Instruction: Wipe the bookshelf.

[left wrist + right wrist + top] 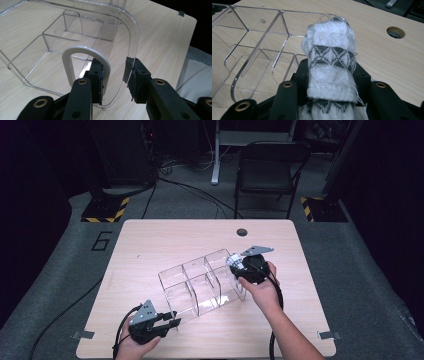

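On the pale wooden worktop (pixel 150 240) lies a clear plastic organiser (pixel 202 285) with several compartments, set at a slant between the two hands. From the high view the left gripper (pixel 170 319) sits at the organiser's near-left end and the right gripper (pixel 235 262) at its far-right end, but what each one grips is too small to read there. The left gripper view settles one side — its jaws are closed on the organiser's rounded end wall (pixel 131 50), one pad inside and one outside the clear plastic, with a white curved loop (pixel 86 53) just behind the inner pad; whether that loop is part of the organiser I cannot tell. The right gripper view shows its jaws clamped on a rolled white cloth with black woven bands (pixel 332 62), held beside the organiser's open compartments (pixel 254 47) — in the high view it is a pale speck at the jaw tips.
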A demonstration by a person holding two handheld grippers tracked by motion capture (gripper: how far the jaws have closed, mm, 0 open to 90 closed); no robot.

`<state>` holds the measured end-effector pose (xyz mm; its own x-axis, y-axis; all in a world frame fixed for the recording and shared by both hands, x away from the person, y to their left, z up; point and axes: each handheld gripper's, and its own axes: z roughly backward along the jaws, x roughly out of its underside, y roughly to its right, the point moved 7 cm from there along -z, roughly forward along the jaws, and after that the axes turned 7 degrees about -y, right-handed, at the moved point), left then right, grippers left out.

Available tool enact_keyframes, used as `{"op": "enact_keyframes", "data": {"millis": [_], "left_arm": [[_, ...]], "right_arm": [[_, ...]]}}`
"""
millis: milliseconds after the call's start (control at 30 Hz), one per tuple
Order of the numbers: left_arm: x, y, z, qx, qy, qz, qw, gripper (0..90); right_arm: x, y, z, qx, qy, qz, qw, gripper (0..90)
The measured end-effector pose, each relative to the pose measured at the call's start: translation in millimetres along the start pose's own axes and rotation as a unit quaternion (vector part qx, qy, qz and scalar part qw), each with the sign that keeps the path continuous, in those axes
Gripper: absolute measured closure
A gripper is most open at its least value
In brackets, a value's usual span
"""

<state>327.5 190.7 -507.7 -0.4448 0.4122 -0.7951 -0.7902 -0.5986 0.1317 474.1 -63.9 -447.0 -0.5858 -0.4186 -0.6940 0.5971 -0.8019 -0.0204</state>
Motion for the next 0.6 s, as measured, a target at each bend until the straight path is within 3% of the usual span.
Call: {"op": "enact_keyframes", "data": {"millis": [133, 300, 400, 567, 600], "left_arm": [[0.5, 2.9, -0.8, 0.016, -0.01, -0.019, 0.9996, 67.2], [0.4, 5.0, -2.1, 0.02, -0.009, -0.017, 0.9996, 67.2], [0.1, 5.0, -2.6, 0.019, -0.008, -0.022, 0.9995, 67.2], [0.7, 5.0, -2.2, 0.02, -0.012, -0.028, 0.9993, 67.1], [0.7, 5.3, -2.3, 0.02, -0.011, -0.024, 0.9995, 67.1]], "right_arm": [[-6.5, 2.7, -8.2, 0.007, -0.009, 0.0, 0.9999, 59.6], [-16.6, 2.9, -23.8, 0.016, -0.018, -0.012, 0.9996, 59.5], [-23.5, 3.1, -30.5, 0.02, -0.03, -0.004, 0.9994, 59.5], [-32.2, 5.3, -38.9, 0.019, -0.032, -0.001, 0.9993, 59.6], [-33.6, 4.7, -40.8, 0.019, -0.027, -0.009, 0.9994, 59.7]]}}
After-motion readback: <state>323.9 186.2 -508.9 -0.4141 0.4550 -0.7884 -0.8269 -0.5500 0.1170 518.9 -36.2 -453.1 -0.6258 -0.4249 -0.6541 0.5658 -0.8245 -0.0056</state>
